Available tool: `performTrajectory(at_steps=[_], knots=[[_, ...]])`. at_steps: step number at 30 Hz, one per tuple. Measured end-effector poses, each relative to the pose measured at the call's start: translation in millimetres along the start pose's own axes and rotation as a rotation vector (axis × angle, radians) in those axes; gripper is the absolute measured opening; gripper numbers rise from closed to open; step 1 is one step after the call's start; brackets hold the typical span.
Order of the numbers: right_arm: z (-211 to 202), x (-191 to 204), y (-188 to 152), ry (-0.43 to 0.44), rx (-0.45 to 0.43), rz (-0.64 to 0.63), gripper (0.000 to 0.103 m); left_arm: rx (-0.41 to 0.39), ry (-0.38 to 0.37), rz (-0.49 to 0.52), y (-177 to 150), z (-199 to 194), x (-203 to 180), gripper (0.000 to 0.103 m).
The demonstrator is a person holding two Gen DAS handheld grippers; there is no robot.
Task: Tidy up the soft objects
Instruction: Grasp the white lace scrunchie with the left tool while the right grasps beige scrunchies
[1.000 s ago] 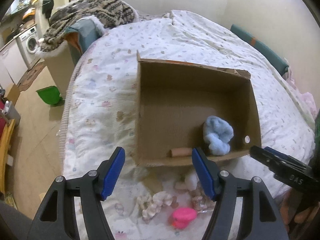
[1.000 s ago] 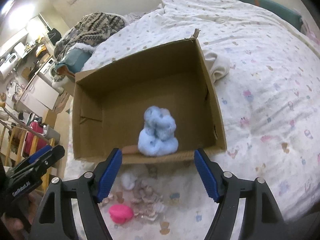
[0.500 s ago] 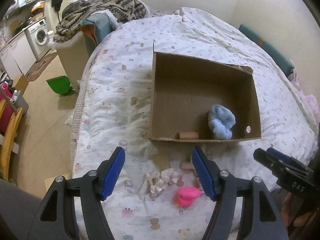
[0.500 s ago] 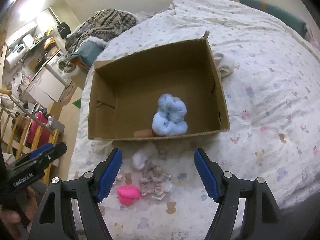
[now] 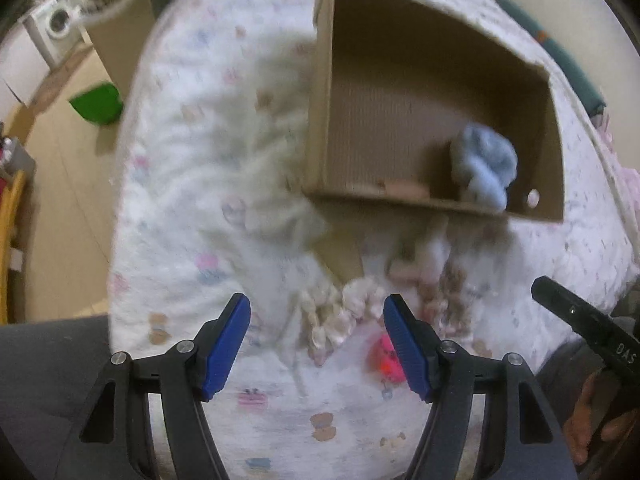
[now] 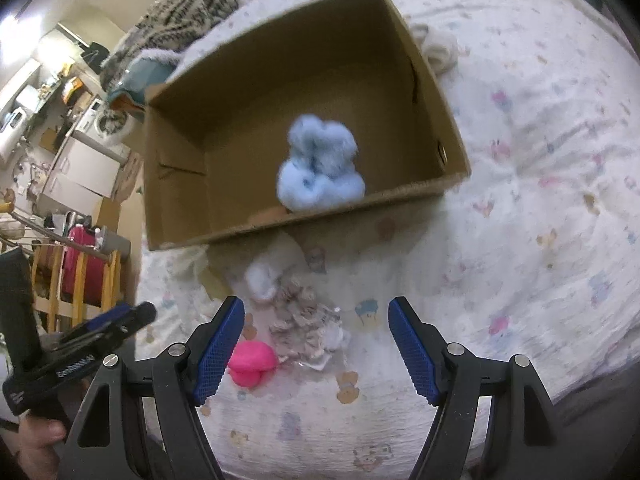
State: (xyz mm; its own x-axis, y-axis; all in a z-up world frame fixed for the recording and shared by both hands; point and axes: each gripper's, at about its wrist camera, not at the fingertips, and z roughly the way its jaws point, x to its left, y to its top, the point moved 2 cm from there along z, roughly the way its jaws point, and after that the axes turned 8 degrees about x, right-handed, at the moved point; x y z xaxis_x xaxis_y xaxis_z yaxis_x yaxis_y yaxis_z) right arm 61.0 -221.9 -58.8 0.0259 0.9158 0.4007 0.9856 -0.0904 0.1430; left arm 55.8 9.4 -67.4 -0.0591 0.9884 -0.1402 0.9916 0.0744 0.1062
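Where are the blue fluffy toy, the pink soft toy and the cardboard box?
blue fluffy toy (image 6: 320,168): right wrist view, middle of its body.
pink soft toy (image 6: 252,362): right wrist view, its rounded top.
cardboard box (image 6: 176,184): right wrist view, inner left wall.

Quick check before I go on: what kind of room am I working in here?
Most likely a bedroom in a small home. The cardboard box sits on a bed with a cartoon-print quilt, and a washing machine stands beyond the foot of the bed.

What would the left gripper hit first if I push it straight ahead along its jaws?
Probably the pale ruffled fabric pile on the bedspread, which lies between the open jaws of the left gripper. Blur makes depth uncertain.
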Motion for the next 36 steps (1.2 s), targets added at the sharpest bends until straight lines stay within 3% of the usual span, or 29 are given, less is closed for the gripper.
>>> performTrajectory(at_steps=[6,10,16,20,21,23,26,36], knots=[[8,-5,1,0.008,0.014,0.015,0.079,0.082,-0.058,-0.023,1,30,-4,0.066],[15,-8,0,0.015,0.031,0.022,0.079,0.067,-0.053,-0.008,5,37,-9,0.056],[22,-4,5,0.006,0.040,0.003,0.079,0.075,-0.028,-0.010,10,52,-13,0.056],[29,-5,8,0.005,0.055,0.003,0.079,0.135,-0.039,-0.019,10,64,-11,0.056],[30,-7,8,0.004,0.059,0.003,0.079,0.152,-0.033,-0.009,8,69,-12,0.054],[33,-8,10,0.000,0.068,0.012,0.079,0.163,-0.019,0.007,4,71,-14,0.029],[35,-10,12,0.015,0.078,0.036,0.079,0.129,-0.007,0.036,-1,58,-16,0.016],[42,-21,4,0.080,0.152,0.087,0.079,0.021,-0.109,-0.008,-19,-7,9,0.014]])
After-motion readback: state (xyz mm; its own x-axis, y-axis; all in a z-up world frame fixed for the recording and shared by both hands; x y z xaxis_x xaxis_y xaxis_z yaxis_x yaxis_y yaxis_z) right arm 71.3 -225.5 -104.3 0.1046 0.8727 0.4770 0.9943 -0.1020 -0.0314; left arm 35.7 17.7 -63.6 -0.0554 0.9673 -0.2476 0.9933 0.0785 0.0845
